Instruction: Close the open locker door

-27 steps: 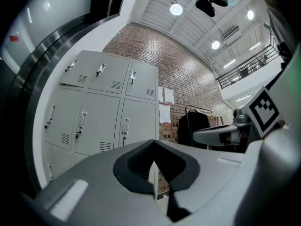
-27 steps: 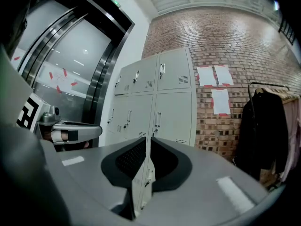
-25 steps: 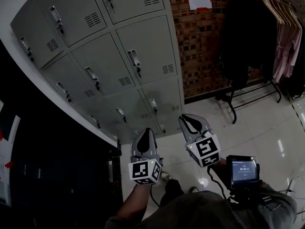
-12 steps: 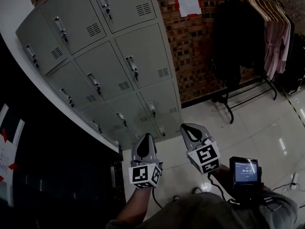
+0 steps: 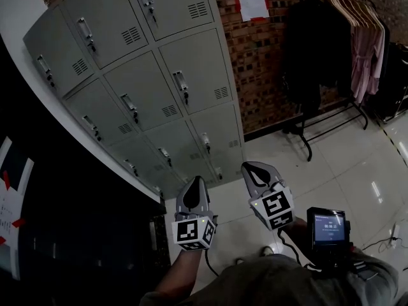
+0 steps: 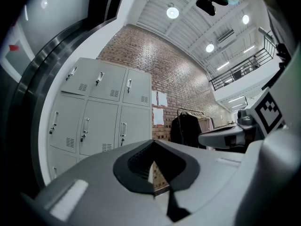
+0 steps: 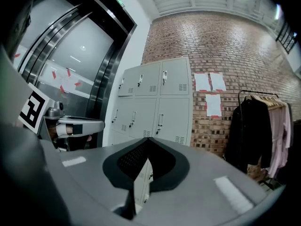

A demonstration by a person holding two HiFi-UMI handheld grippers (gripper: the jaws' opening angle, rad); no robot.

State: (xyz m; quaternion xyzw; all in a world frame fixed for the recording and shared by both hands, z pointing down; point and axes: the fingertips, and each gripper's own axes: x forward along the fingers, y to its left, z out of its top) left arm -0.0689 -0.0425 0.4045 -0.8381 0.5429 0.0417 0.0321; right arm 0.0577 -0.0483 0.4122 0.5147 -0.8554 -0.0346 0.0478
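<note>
Lockers have slid a touch lower in the head view since a second ago, and the right claw has pinched shut.
Left claw [image 5: 194, 183] and right claw [image 5: 252, 169] sit at bottom centre, tips aimed up the frame at the grey locker bank [image 5: 146, 75] filling the upper left, well apart from it. Each claw has its jaws pressed together on nothing. Every locker door showing lies flush with its neighbours, so the task's door cannot be picked out. A brick wall [image 5: 261, 69] with a paper notice [image 5: 250, 0] runs right of the lockers, garments hang on a rack [image 5: 335, 37] at upper right, and glossy floor [image 5: 338, 164] spreads below.
</note>
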